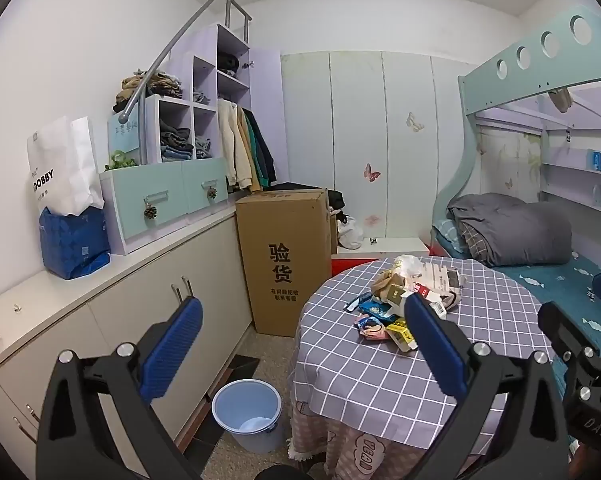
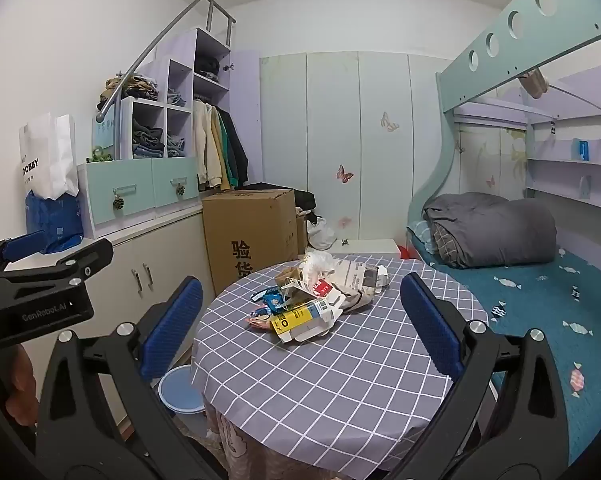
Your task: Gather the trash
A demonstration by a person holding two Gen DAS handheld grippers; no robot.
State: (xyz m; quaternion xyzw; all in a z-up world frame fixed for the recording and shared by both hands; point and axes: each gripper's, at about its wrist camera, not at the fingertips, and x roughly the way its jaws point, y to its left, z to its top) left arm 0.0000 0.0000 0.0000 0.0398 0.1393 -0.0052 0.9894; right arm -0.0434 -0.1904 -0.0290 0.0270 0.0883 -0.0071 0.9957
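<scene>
trash pile (image 2: pixel 312 300): wrappers, cartons, crumpled bag heaped toward worktop (image 2: pixel 340 380) far edge, single items hard to separate | bucket (image 1: pixel 247 414): on floor by worktop's left edge, half hidden in right view | left gripper (image 1: pixel 300 356), right gripper (image 2: pixel 300 328): both spread wide, empty

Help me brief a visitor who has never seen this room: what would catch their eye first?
Probably the heap of trash, wrappers, flattened cartons and a plastic bag, piled mid-table on the round table's grey checked cloth. Next, the light blue bucket on the floor at the table's left, and the tall cardboard box behind it. Both the left gripper and right gripper hang open and empty.
</scene>
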